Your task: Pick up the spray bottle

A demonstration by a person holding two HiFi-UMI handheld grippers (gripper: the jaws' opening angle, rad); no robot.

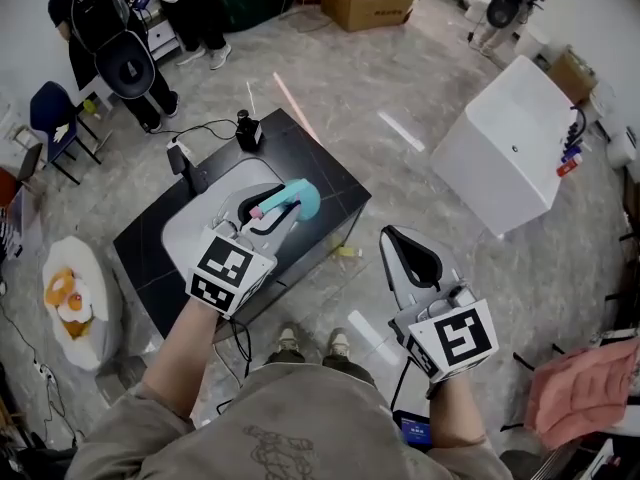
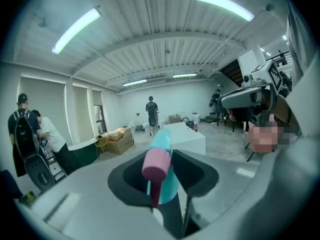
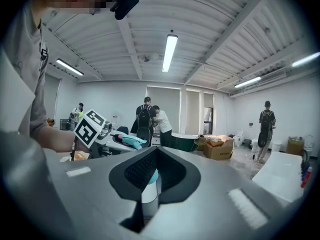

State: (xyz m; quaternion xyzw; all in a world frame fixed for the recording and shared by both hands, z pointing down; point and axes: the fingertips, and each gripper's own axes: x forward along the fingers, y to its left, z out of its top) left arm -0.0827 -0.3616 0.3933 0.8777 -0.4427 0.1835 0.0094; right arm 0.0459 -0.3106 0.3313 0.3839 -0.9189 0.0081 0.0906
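Observation:
The spray bottle (image 1: 301,200) has a teal head and a pink nozzle. My left gripper (image 1: 278,210) is shut on it and holds it above the black table (image 1: 315,160). In the left gripper view the spray bottle (image 2: 163,145) stands up between the closed jaws of the left gripper (image 2: 167,186), nozzle toward the camera; its lower body is hidden. My right gripper (image 1: 408,256) hangs over the floor to the right of the table, jaws together, with nothing seen in them. The right gripper (image 3: 151,180) shows only a thin slit, and the spray bottle (image 3: 131,142) appears far left.
A pale basin (image 1: 190,230) lies on the table, with small black devices (image 1: 247,129) near its far edge. A white cabinet (image 1: 515,143) stands to the right and a cardboard box (image 1: 372,0) beyond. People (image 1: 110,28) stand at back left. A pink cloth (image 1: 585,388) lies at right.

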